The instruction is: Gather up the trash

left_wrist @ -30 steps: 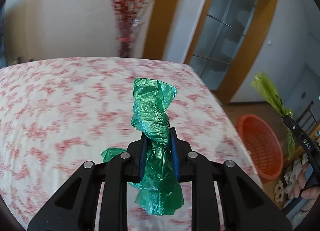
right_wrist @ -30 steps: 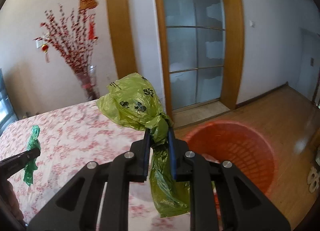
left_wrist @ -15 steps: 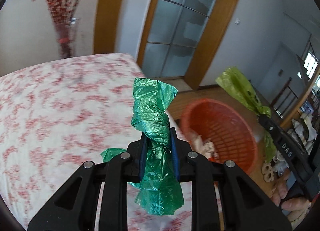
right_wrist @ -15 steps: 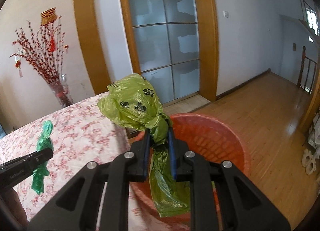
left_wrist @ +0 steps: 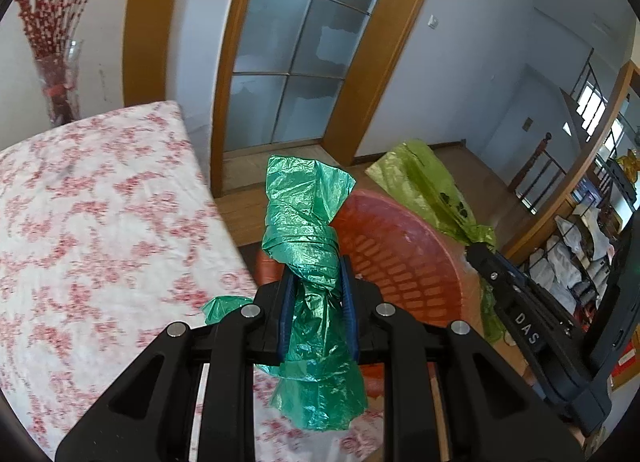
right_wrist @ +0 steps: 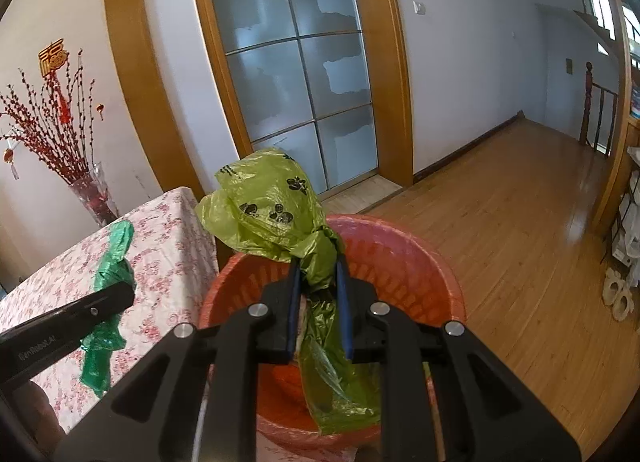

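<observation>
My left gripper [left_wrist: 316, 286] is shut on a knotted dark green plastic bag [left_wrist: 308, 217], held at the table's right edge beside the red basket [left_wrist: 404, 262]. My right gripper [right_wrist: 318, 282] is shut on a knotted light green bag with black paw prints [right_wrist: 264, 209], held over the red basket [right_wrist: 400, 258]. The light green bag [left_wrist: 420, 181] and right gripper also show at the right in the left wrist view. The dark green bag [right_wrist: 110, 262] and left gripper show at the left in the right wrist view.
A table with a red-flowered white cloth [left_wrist: 100, 221] lies to the left. A glass vase of red branches [right_wrist: 90, 193] stands behind it. A frosted glass door [right_wrist: 296, 73] is ahead. Wooden floor [right_wrist: 520, 221] spreads right. Shelves with clutter [left_wrist: 580, 254] stand at the far right.
Both grippers have swung right with their bags, from over the table toward the red basket. The light green bag now hangs over the basket's opening.
</observation>
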### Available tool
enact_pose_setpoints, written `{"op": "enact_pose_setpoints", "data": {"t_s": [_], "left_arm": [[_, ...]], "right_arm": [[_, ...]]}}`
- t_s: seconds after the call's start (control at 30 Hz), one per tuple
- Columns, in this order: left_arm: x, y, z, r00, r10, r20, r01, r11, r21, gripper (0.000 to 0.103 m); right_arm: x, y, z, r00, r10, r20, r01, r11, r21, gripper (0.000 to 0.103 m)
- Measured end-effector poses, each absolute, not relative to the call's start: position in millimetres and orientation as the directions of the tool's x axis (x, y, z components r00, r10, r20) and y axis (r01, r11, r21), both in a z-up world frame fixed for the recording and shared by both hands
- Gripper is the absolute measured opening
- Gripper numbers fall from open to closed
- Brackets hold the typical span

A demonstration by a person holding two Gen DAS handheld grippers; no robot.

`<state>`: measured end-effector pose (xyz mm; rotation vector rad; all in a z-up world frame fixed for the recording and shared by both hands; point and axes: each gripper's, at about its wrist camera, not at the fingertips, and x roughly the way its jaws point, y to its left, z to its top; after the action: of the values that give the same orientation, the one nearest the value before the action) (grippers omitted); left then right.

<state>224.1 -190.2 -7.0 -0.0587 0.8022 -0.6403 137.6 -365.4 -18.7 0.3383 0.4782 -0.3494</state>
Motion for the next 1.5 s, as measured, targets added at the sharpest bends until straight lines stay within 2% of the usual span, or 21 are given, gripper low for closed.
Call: {"op": "enact_pose_setpoints", "data": {"t_s": [0.47,0.57,0.6,0.67,0.73,0.87,0.97,1.07,1.17,1.27,1.37,1.43,1.5], "left_arm": [[234,-235,-27,0.459,-0.58,-0.673,0.542,0.783,-0.306,0.021],[236,-244,-32,0.449,-0.579,-0.681,0.542,0.782,-0.308,0.021],[237,-245,-34,0.447,-0.576,-0.684,0.538,0.785,-0.309,0.024],[238,-245,-37,0.445,-0.568,-0.693,0.527,0.791,-0.31,0.04],[239,-241,-41,0.457,-0.551,-0.699,0.51,0.806,-0.302,0.05],[240,-231,-44,0.462,-0.537,-0.706,0.492,0.817,-0.3,0.052],[239,-224,-42,0.47,-0.527,-0.708,0.483,0.825,-0.294,0.052],[235,-212,-34,0.491,-0.517,-0.701,0.478,0.833,-0.279,0.054],[230,-195,-24,0.533,-0.494,-0.687,0.46,0.85,-0.254,0.064],[218,-172,-13,0.578,-0.466,-0.67,0.441,0.869,-0.224,0.067],[199,-140,0,0.647,-0.42,-0.636,0.397,0.898,-0.19,0.09],[185,-123,7,0.685,-0.391,-0.615,0.368,0.914,-0.171,0.096],[169,-102,13,0.722,-0.351,-0.597,0.332,0.932,-0.146,0.1]], "right_arm": [[146,-406,-39,0.815,-0.236,-0.529,0.44,0.847,0.3,0.018],[150,-415,-43,0.82,-0.213,-0.531,0.432,0.839,0.331,0.022],[152,-418,-45,0.823,-0.207,-0.529,0.428,0.838,0.338,0.023],[154,-422,-49,0.821,-0.196,-0.536,0.426,0.835,0.347,0.028],[154,-424,-52,0.819,-0.189,-0.541,0.427,0.832,0.355,0.036],[149,-426,-57,0.813,-0.195,-0.549,0.438,0.826,0.355,0.044],[147,-424,-56,0.814,-0.19,-0.549,0.437,0.824,0.361,0.046],[140,-418,-50,0.821,-0.196,-0.537,0.43,0.83,0.354,0.057],[132,-409,-39,0.83,-0.214,-0.515,0.421,0.845,0.329,0.067],[121,-396,-26,0.84,-0.223,-0.494,0.407,0.862,0.302,0.079],[106,-380,-13,0.85,-0.24,-0.469,0.397,0.876,0.272,0.092],[96,-364,-5,0.845,-0.287,-0.452,0.415,0.885,0.212,0.098],[83,-348,2,0.833,-0.35,-0.428,0.441,0.887,0.134,0.099]]}}
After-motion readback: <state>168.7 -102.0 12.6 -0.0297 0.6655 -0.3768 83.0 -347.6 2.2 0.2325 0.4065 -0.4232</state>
